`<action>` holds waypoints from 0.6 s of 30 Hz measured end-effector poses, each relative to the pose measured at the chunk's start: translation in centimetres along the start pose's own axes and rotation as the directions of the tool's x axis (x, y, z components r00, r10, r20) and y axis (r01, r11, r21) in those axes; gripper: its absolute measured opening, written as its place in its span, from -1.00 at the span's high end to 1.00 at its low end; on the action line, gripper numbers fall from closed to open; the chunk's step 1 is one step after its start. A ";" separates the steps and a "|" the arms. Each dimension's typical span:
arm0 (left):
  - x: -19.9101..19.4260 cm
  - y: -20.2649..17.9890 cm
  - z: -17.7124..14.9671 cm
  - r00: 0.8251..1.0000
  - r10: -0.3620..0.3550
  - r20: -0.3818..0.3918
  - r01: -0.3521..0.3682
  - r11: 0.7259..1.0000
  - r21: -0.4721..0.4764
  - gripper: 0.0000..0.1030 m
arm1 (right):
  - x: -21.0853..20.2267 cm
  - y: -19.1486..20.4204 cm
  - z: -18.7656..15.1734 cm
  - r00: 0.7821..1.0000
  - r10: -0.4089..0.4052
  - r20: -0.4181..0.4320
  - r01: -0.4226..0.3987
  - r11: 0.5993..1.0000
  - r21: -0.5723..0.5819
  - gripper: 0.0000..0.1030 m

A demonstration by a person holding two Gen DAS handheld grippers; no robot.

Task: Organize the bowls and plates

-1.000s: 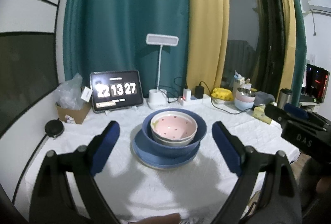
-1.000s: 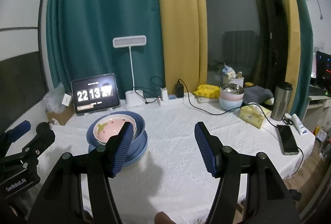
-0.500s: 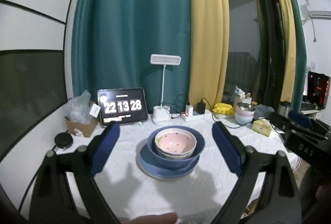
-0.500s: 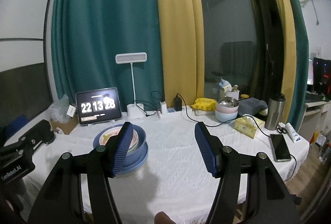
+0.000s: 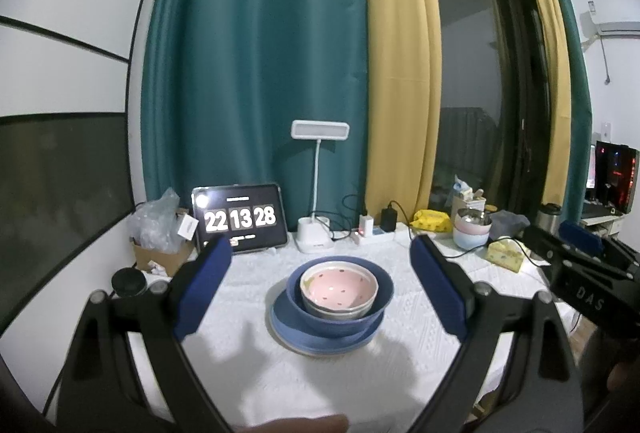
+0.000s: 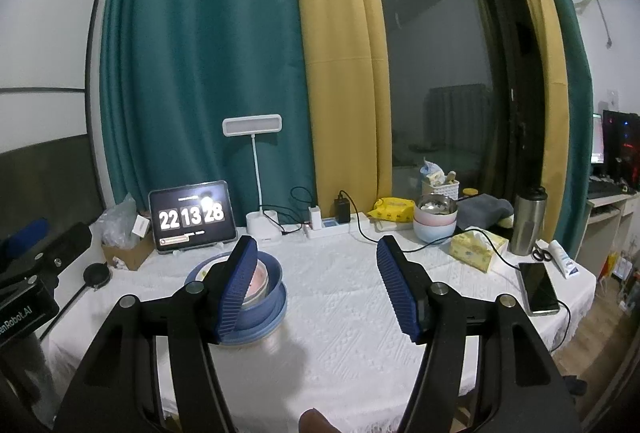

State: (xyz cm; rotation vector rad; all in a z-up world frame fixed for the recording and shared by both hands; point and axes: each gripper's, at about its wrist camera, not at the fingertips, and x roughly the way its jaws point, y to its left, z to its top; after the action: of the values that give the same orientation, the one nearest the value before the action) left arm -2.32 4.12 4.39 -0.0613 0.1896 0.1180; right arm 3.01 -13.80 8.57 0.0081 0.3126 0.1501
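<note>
A stack stands on the white tablecloth: a pink dotted bowl (image 5: 339, 285) nests in a dark blue bowl (image 5: 380, 303), which rests on a blue plate (image 5: 312, 341). My left gripper (image 5: 320, 273) hangs wide open, well back from the stack and above it, nothing between its blue pads. In the right wrist view the same stack (image 6: 272, 293) sits left of centre, half hidden behind my left finger pad (image 6: 238, 285). My right gripper (image 6: 314, 285) is open and holds nothing. A second stack of pastel bowls (image 6: 434, 221) stands at the back right.
Along the back edge stand a clock tablet (image 5: 239, 219), a white desk lamp (image 5: 318, 193), a power strip with chargers (image 6: 332, 221) and a cardboard box (image 5: 160, 257). To the right lie a tissue box (image 6: 476, 247), a steel tumbler (image 6: 528, 219) and a phone (image 6: 538, 289).
Both grippers have risen and drawn back from the table, so the stack looks smaller and lower in both views. Neither gripper's opening has changed. The clock went from 27 to 28.
</note>
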 end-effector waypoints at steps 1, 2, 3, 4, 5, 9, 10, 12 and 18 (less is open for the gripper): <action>0.0 -0.1 0.0 1.000 0.000 -0.001 0.000 1.000 0.001 -0.78 | 0.0 0.0 0.0 1.000 0.000 0.000 0.000 1.000 0.000 -0.27; 0.1 -0.1 0.0 1.000 0.000 -0.001 0.000 1.000 0.002 -0.78 | 0.0 0.0 0.0 1.000 0.001 0.000 -0.001 1.000 0.000 -0.27; 0.1 -0.2 0.0 1.000 0.000 -0.002 0.000 1.000 0.001 -0.78 | 0.0 0.0 0.0 1.000 0.001 0.001 -0.001 1.000 0.001 -0.27; 0.1 -0.2 0.1 1.000 -0.001 -0.003 0.001 1.000 0.000 -0.78 | 0.0 -0.1 0.0 1.000 0.000 0.001 0.000 1.000 0.001 -0.27; 0.2 -0.1 0.1 1.000 -0.001 -0.003 0.001 1.000 0.000 -0.78 | 0.0 0.0 0.0 1.000 0.001 0.000 -0.001 1.000 0.000 -0.27; 0.2 -0.2 0.1 1.000 -0.002 -0.002 0.002 1.000 0.000 -0.78 | 0.0 -0.1 0.0 1.000 0.001 0.000 -0.001 1.000 0.000 -0.27; 0.2 -0.2 0.1 1.000 -0.002 -0.002 0.002 1.000 0.001 -0.78 | 0.0 -0.1 0.0 1.000 0.000 0.001 0.000 1.000 0.000 -0.27; 0.2 -0.2 0.1 1.000 -0.002 -0.003 0.002 1.000 0.000 -0.78 | 0.0 -0.1 0.0 1.000 0.001 0.000 -0.001 1.000 0.000 -0.27; 0.2 -0.2 0.1 1.000 -0.001 -0.003 0.001 1.000 0.001 -0.78 | 0.0 -0.1 0.0 1.000 0.001 -0.001 -0.001 1.000 0.000 -0.27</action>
State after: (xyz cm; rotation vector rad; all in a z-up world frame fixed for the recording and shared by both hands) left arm -2.10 3.94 4.44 -0.0609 0.1928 0.1164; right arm 3.05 -13.90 8.58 0.0079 0.3134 0.1514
